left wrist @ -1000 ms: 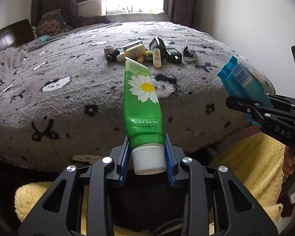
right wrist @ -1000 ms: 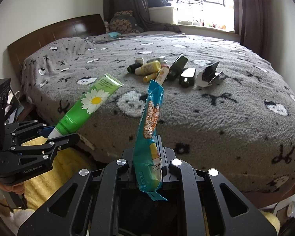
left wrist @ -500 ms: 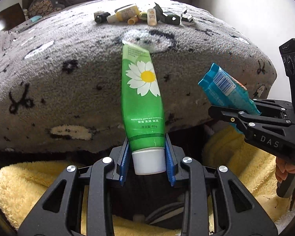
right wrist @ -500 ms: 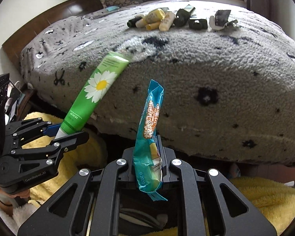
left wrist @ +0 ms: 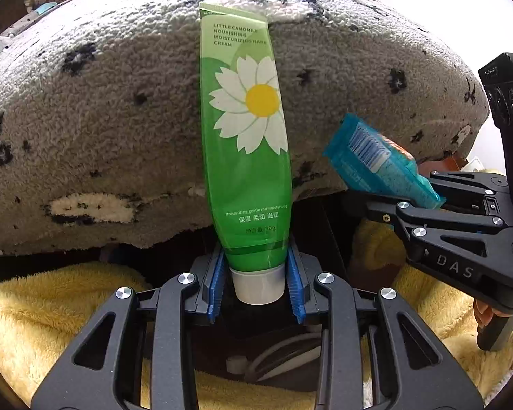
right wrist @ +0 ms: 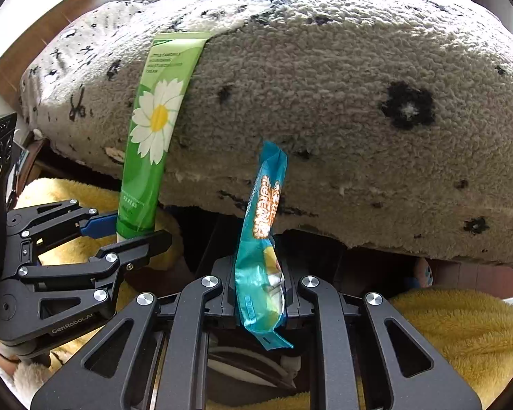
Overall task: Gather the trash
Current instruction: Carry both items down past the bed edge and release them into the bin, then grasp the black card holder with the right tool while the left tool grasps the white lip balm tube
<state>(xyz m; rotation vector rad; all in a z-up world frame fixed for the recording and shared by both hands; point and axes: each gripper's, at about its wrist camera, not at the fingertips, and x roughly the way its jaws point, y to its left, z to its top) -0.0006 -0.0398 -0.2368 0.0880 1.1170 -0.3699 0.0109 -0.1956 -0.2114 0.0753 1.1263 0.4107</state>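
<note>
A green plastic hand-cream tube [left wrist: 246,136] printed with a white daisy stands nearly upright, white cap down, its flat crimped end uppermost. Beside it, apart, a crinkled teal foil snack wrapper [right wrist: 261,239] with orange lettering also points upward, tilted, a barcode on its reverse [left wrist: 369,150].

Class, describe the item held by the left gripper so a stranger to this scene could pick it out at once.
Start at the grey fleece bed. In front of its edge, the left gripper clamps a tube by its white cap end. Unlike the blue wrapper beside it, the tube is green with a big white daisy.
</note>
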